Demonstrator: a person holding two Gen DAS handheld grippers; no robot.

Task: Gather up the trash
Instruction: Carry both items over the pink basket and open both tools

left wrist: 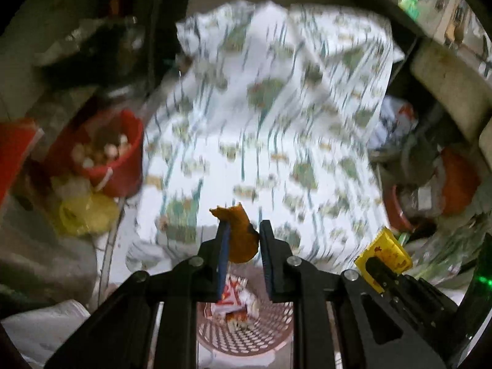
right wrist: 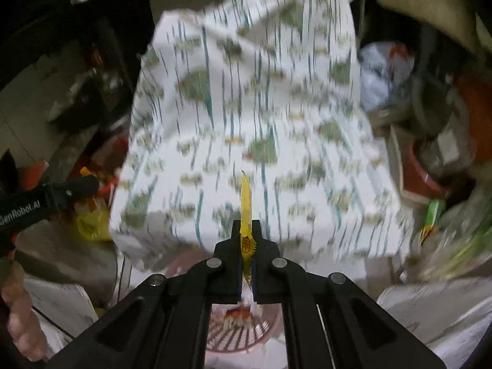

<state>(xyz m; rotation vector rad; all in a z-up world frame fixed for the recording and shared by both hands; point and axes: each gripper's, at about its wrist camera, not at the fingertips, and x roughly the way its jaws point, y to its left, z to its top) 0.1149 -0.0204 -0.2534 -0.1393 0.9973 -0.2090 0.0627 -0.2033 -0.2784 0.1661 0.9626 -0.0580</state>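
Between left gripper (left wrist: 244, 240) fingers, orange scrap (left wrist: 241, 235) (pinched), above pink basket (left wrist: 246, 329)

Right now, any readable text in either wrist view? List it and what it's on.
"GenRobot.AI" (first letter cut off at the frame edge): on the left gripper body, right wrist view.
Yellow wrapper in the right gripper: red emblem, unreadable.
Red-and-white packet in the pink basket: print too blurred.

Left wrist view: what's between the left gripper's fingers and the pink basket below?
An orange scrap is pinched in the left gripper. Below it, only red-and-white wrappers already in the pink basket; nothing else blocks the drop.
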